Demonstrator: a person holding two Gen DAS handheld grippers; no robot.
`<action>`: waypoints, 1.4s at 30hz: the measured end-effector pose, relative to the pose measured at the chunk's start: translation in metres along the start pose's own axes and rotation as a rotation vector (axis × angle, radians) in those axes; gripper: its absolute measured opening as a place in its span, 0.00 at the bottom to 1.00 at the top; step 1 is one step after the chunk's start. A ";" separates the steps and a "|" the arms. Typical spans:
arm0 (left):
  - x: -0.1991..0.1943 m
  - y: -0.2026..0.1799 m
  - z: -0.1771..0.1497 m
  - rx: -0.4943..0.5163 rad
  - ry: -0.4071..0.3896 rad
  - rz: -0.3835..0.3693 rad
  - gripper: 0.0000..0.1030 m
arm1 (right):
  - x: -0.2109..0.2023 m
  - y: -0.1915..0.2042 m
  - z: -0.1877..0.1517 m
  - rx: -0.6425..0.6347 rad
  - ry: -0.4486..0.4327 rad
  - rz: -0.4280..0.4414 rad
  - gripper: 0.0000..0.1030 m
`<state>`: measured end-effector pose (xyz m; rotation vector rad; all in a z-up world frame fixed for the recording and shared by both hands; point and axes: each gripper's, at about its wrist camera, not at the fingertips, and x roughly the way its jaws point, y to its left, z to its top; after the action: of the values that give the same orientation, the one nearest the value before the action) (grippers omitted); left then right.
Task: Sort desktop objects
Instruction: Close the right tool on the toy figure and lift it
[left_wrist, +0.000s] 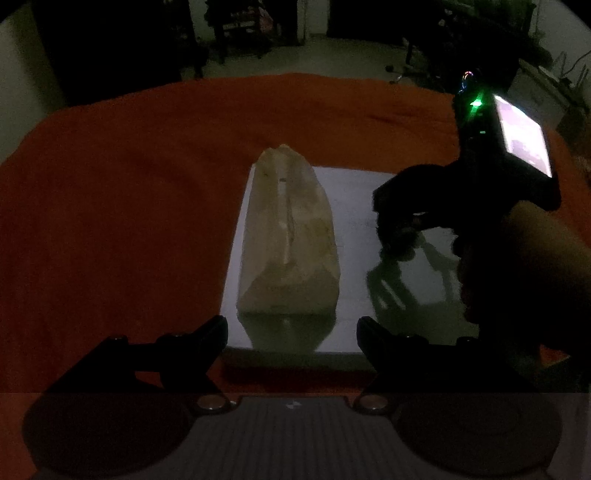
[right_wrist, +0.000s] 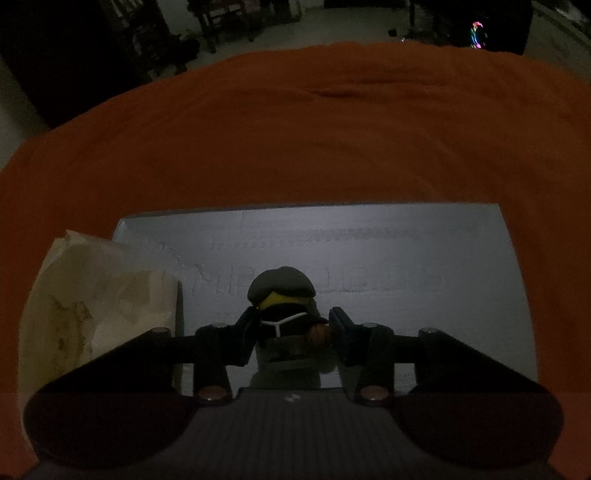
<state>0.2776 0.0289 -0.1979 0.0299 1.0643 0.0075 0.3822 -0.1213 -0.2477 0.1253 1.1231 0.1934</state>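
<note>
A white flat box (left_wrist: 354, 192) lies on an orange cloth; it also shows in the right wrist view (right_wrist: 369, 236). A pale tissue pack (left_wrist: 288, 236) lies on its left part, and shows in the right wrist view (right_wrist: 96, 295). My right gripper (right_wrist: 291, 332) is shut on a small toy figure (right_wrist: 284, 325) with a grey cap, standing on the box. In the left wrist view the right gripper (left_wrist: 399, 243) is over the box's right part. My left gripper (left_wrist: 291, 332) is open and empty at the box's near edge.
The orange cloth (left_wrist: 129, 184) covers the table all around the box. Beyond the far edge are a dim floor and dark furniture (left_wrist: 240, 26). The scene is dark.
</note>
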 end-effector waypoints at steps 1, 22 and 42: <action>0.000 0.000 0.000 0.007 -0.001 0.001 0.72 | -0.001 -0.002 0.005 0.011 0.006 0.010 0.43; -0.001 0.001 -0.001 0.012 0.015 -0.004 0.73 | -0.034 -0.058 0.005 -0.040 0.093 0.111 0.34; 0.000 0.000 -0.006 0.017 0.031 -0.007 0.73 | -0.014 -0.045 0.006 -0.061 0.079 0.011 0.57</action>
<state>0.2724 0.0295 -0.2013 0.0414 1.0957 -0.0079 0.3857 -0.1683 -0.2415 0.0703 1.1942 0.2435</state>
